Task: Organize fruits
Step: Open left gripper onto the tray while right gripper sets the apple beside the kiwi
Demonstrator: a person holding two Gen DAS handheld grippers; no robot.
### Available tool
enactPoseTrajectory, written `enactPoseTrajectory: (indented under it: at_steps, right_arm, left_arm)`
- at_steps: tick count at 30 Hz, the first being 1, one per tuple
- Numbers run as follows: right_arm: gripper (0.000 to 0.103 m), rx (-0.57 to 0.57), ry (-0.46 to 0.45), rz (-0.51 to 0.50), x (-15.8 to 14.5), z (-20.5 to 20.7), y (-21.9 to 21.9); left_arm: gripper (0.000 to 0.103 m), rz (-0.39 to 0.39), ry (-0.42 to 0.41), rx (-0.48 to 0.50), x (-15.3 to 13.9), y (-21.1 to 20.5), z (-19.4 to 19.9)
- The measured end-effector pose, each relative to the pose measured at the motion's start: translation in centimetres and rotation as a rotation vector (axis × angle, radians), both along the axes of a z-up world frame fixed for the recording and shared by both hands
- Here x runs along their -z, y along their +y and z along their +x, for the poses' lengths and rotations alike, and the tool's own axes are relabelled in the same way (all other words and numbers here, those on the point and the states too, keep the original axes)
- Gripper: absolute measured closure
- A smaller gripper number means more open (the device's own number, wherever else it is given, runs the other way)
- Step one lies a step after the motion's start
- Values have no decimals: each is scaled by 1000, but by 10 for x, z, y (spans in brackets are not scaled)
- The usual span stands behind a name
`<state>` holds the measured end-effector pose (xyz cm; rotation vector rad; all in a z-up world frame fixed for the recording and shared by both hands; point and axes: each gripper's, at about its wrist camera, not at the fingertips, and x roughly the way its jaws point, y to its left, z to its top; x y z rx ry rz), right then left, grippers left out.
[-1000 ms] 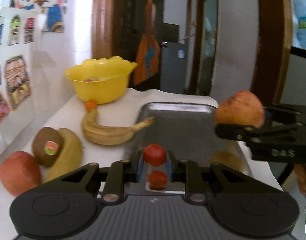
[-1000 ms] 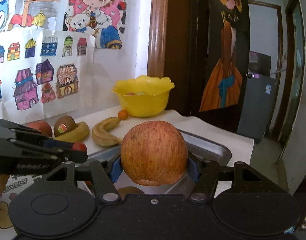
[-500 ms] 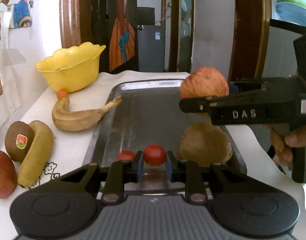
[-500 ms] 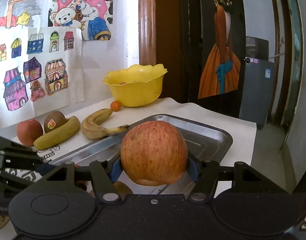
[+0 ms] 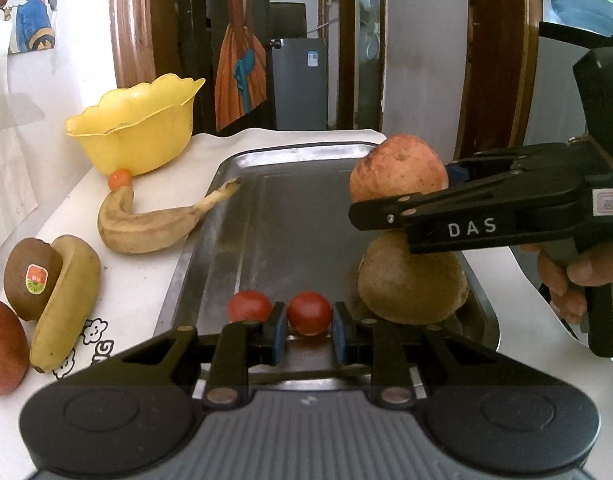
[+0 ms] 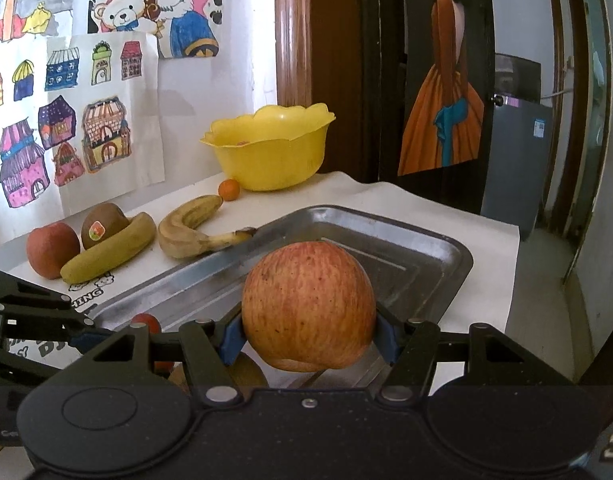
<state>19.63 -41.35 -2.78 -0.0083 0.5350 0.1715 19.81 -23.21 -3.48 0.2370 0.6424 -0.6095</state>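
Observation:
My left gripper [image 5: 309, 338] is shut on a small red tomato [image 5: 309, 313], low at the near end of the metal tray [image 5: 274, 220]. A second tomato [image 5: 248, 306] lies in the tray just left of it. My right gripper [image 6: 309, 338] is shut on a red apple [image 6: 309, 312] and holds it above the tray [image 6: 438, 248]. In the left wrist view the apple [image 5: 398, 174] hangs over a brown pear-like fruit [image 5: 412, 280] in the tray's right part.
On the white cloth left of the tray lie a spotted banana [image 5: 146, 228], a yellow banana [image 5: 66, 312], a kiwi [image 5: 32, 278], a red apple [image 5: 2, 352] and a small orange fruit [image 5: 119, 179]. A yellow bowl [image 5: 138, 128] stands behind. A wall with drawings [image 6: 66, 120] is on the left.
My left gripper has come down with the tomato to the tray's near end, beside the second tomato. My right gripper has carried the apple in over the tray, above the brown fruit.

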Motion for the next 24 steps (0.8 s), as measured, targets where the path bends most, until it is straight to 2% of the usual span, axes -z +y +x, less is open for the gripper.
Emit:
enactPoseTrajectory:
  at_steps: [5,9,11,15,18,20,22,24]
  right_arm:
    - [36,4,9,14,0,1,-3]
    - [34,8,-15,21,-6,-6,-4]
    - [33,14,-16,13,-8,-10,-2]
    - [30,35,-44,27,-16,-23,-4]
    - [26,53,-76,34,-26,-35,-4]
    - [22,62,-103,35,-35,-45,-2]
    - [18,69,-132,33,-44,-55,1]
    - [15,76,-167,27,-54,-67,5]
  left_arm:
    - [72,1,-1,2,-2,1,-1]
    - [57,-10,-9,0,-6,3,-5]
    - [55,-17,-17,0,-9,5,-9]
    - [44,-42,-48,1,-18,12,-20]
    - [41,-58,-72,-2,-25,18,-29]
    - [36,-74,-89,-13,-31,24,-35]
    - [22,-94,-110,-27,-38,31,-41]
    - [16,-113,-140,-48,-46,39,-47]
